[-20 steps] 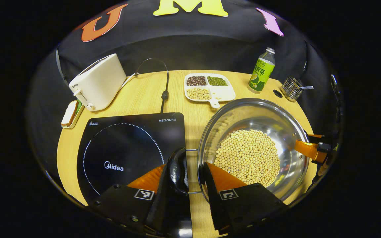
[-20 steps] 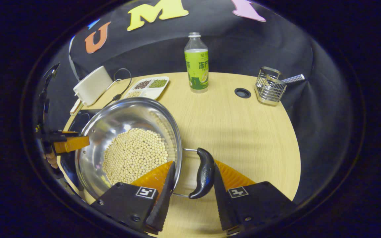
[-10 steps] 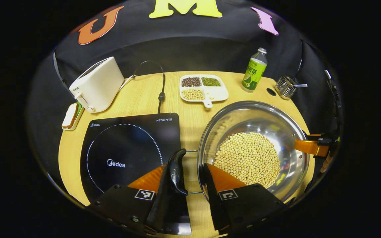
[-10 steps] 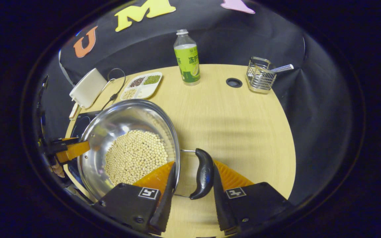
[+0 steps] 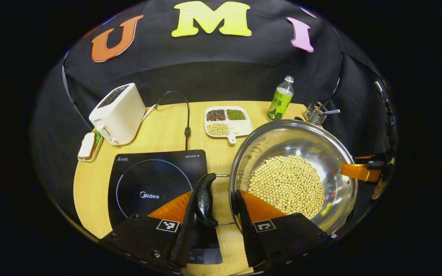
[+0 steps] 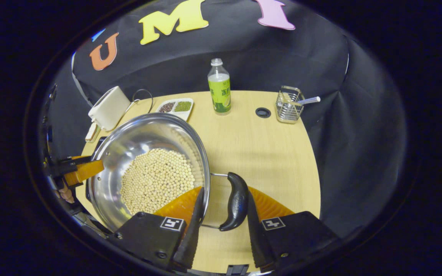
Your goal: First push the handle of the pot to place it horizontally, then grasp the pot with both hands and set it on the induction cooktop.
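**Pot lifted, cooktop waiting**

Both views have pulled back from the counter [image 6: 274, 153] over the last second, so the pot [image 5: 320, 153] looks raised off it. The left gripper [image 5: 213, 214] has its fingers set to either side of the pot's left handle [image 5: 205, 199]; the right gripper [image 6: 221, 214] brackets the right handle [image 6: 236, 201] likewise. Whether both fingers actually press, I cannot tell. The pot hangs just right of the induction cooktop [image 5: 152, 180], not yet over its ring.

Carrying it well probably means moving both hands together and level, since the soybeans [image 5: 288, 184] lie loose inside. A divided tray [image 5: 240, 128] behind holds dark, green and pale beans.
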Demonstrator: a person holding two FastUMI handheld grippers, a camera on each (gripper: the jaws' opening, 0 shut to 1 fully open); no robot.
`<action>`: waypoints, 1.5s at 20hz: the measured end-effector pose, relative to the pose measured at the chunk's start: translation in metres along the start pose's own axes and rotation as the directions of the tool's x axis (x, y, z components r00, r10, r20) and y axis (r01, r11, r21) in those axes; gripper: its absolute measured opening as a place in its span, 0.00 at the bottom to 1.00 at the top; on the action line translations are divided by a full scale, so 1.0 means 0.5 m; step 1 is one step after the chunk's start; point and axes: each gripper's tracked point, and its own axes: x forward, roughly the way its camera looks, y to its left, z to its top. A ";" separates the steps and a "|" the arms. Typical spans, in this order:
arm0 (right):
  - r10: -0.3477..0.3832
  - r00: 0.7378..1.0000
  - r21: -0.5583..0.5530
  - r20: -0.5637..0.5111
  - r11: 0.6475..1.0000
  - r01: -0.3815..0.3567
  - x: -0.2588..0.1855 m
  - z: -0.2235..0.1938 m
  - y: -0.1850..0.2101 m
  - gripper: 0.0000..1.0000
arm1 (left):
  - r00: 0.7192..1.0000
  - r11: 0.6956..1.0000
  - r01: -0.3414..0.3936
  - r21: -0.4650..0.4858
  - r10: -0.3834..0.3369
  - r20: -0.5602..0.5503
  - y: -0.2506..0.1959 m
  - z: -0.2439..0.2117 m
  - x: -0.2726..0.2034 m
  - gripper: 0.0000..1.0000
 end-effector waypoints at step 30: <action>0.063 0.993 -0.181 0.102 0.982 -0.044 -0.065 0.116 0.446 0.58 | 0.979 0.988 -0.137 -0.069 0.145 0.140 0.405 0.029 -0.175 0.55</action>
